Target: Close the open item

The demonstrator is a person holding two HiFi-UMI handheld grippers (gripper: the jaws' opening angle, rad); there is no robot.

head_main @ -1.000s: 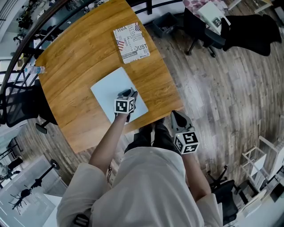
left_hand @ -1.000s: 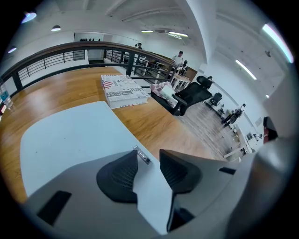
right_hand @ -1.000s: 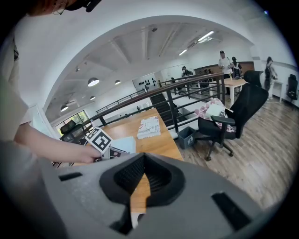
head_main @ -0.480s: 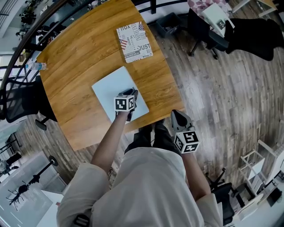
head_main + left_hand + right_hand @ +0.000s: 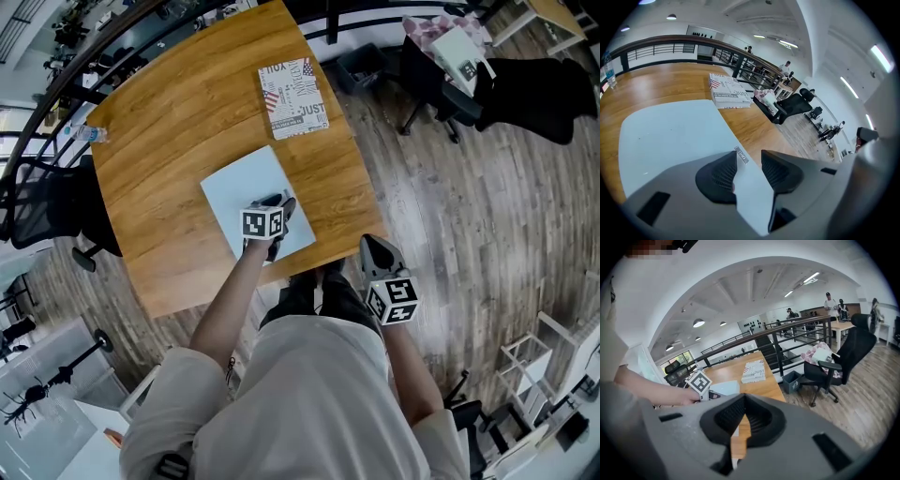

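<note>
Two handheld grippers show, the left gripper and the right gripper, each bearing one marker cube. One wooden table carries three things: one flat pale blue item, one printed box and one water bottle.

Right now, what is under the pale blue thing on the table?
The pale blue item lies flat on the wooden table, so only tabletop shows around it. Anything beneath or inside it is covered.

Printed box — "JUST"
</note>
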